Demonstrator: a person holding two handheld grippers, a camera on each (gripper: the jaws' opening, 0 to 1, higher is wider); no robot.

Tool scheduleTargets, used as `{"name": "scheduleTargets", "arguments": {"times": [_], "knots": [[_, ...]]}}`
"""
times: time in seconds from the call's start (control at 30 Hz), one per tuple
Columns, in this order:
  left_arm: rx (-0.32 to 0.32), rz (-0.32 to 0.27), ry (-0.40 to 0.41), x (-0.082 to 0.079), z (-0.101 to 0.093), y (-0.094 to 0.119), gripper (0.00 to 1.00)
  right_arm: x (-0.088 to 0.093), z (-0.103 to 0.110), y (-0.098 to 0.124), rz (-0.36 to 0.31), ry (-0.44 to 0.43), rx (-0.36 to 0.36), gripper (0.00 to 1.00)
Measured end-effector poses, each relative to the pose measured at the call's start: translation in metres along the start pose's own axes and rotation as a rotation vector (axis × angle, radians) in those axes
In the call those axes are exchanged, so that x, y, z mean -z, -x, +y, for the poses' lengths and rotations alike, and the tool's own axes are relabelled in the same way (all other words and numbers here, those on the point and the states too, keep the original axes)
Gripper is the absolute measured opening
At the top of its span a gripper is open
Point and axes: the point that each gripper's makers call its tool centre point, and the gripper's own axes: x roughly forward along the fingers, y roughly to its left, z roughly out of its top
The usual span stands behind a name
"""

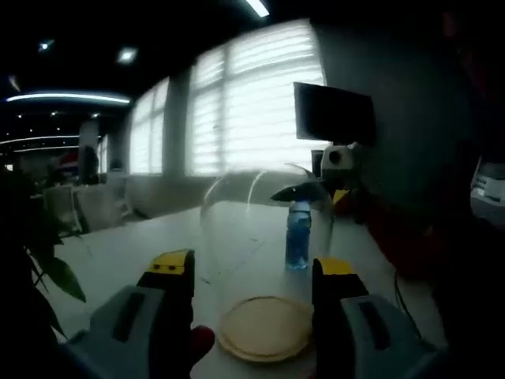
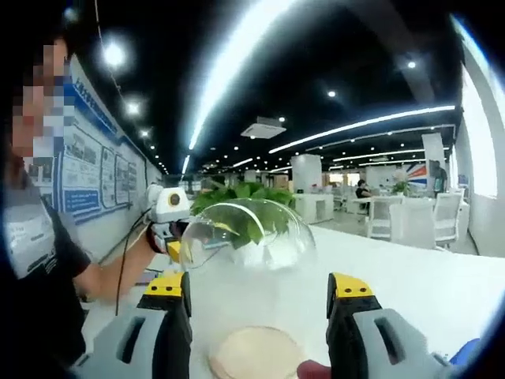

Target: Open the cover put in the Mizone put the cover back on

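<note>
on the white table: dome lifted, bottle waiting

over the round wooden base (image 1: 265, 328), the clear glass cover (image 1: 264, 225) appears raised and tipped, its rim off the base; just how far it is lifted is hard to read through the glass. in the left gripper view the left gripper (image 1: 254, 272) has its jaws apart, one on each side of the base, clamped on nothing. the mizone bottle (image 1: 298, 235), blue with a pale cap, stands upright on the table (image 1: 118, 260) behind the dome, seen through the glass.

in the right gripper view the right gripper (image 2: 259, 290) is likewise spread wide and empty, the wooden base (image 2: 254, 353) low between its jaws. across the table a person's hand holds the other gripper (image 2: 175, 230) at the cover's (image 2: 248, 233) edge; whether that contact is a grip i cannot tell.

judgement: the opening step looks to be in hand, with the bottle not yet moved. next would be getting the cover clear of the base, then closing one gripper around the bottle's body, setting it upright at the centre of the base, and lowering the dome squarely so its rim seats all round.
</note>
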Motion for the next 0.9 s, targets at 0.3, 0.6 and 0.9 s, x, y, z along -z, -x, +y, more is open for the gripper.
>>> {"name": "scheduleTargets", "arguments": {"times": [0.3, 0.6, 0.9], "knots": [[0.069, -0.023, 0.07, 0.005, -0.007, -0.012, 0.55, 0.005, 0.007, -0.012, -0.01, -0.028, -0.073, 0.66], [0.088, -0.027, 0.054, 0.009, -0.008, -0.015, 0.57, 0.029, 0.007, -0.022, 0.057, 0.027, -0.087, 0.7], [0.106, -0.039, 0.081, 0.019, -0.005, -0.028, 0.66, 0.039, 0.005, -0.034, 0.057, 0.007, -0.109, 0.78]]}}
